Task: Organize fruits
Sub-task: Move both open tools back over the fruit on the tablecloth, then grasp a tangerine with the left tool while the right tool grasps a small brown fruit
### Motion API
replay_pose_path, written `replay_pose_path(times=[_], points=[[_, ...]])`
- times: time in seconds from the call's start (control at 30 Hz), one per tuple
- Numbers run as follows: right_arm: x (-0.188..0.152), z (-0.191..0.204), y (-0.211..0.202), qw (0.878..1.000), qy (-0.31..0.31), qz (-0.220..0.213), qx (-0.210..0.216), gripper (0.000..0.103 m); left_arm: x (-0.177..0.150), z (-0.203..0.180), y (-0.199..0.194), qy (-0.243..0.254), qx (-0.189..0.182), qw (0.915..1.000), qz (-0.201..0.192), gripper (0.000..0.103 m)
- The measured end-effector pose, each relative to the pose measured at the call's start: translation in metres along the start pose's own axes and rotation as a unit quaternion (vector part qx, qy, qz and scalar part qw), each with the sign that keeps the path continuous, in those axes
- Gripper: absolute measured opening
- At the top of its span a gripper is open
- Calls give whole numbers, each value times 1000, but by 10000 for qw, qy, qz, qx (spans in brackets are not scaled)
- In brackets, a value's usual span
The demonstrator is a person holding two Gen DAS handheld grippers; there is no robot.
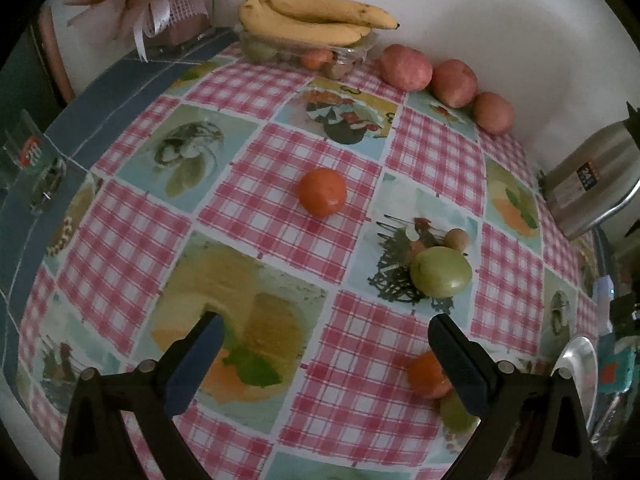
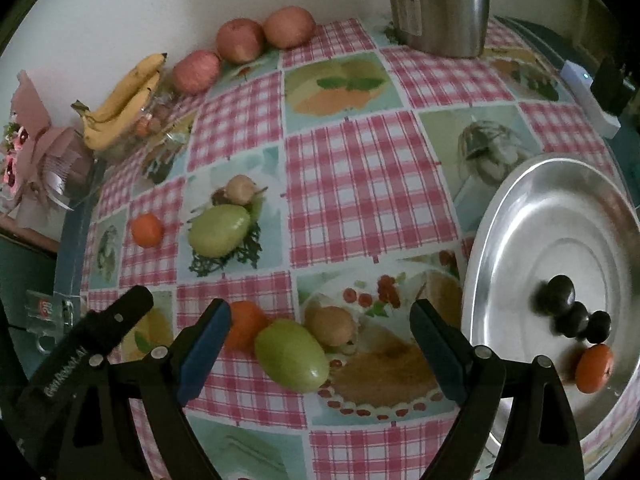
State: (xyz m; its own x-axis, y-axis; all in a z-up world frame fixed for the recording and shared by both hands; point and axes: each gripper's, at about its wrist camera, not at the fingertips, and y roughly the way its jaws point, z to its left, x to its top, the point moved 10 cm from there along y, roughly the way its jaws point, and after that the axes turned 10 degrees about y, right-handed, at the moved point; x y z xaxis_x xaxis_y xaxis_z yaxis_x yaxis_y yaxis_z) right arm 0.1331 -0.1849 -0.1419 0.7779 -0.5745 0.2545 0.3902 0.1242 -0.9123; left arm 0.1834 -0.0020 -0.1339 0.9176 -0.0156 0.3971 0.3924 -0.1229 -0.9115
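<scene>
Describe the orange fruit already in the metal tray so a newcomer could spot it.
Find the round metal tray at the table's right edge. Inside it lie three dark plums, and just below them sits one tangerine, the only orange thing in the tray.

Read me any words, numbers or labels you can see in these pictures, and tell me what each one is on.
"24": on the label of the steel thermos flask; the smaller print around it is too blurred to read.
White lettering on the black left gripper arm: too blurred to read.
Red logo on the clear glass mug: unreadable.
Nothing else carries text.
</scene>
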Motion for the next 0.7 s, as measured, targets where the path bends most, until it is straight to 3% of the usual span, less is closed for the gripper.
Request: replay_pose_path(times=[0.4, 0.63, 0.7], points=[[-12, -17, 15, 9992, 314, 238, -65, 89, -10, -24, 15, 20, -474, 9982, 357, 103], [-10, -18, 15, 9991, 372, 191, -51, 86, -12, -25, 21, -107, -509, 9977, 425, 102], [-10, -19, 16, 9990, 409, 186, -15, 82, -14, -27, 22, -100, -524, 9975, 457, 102]])
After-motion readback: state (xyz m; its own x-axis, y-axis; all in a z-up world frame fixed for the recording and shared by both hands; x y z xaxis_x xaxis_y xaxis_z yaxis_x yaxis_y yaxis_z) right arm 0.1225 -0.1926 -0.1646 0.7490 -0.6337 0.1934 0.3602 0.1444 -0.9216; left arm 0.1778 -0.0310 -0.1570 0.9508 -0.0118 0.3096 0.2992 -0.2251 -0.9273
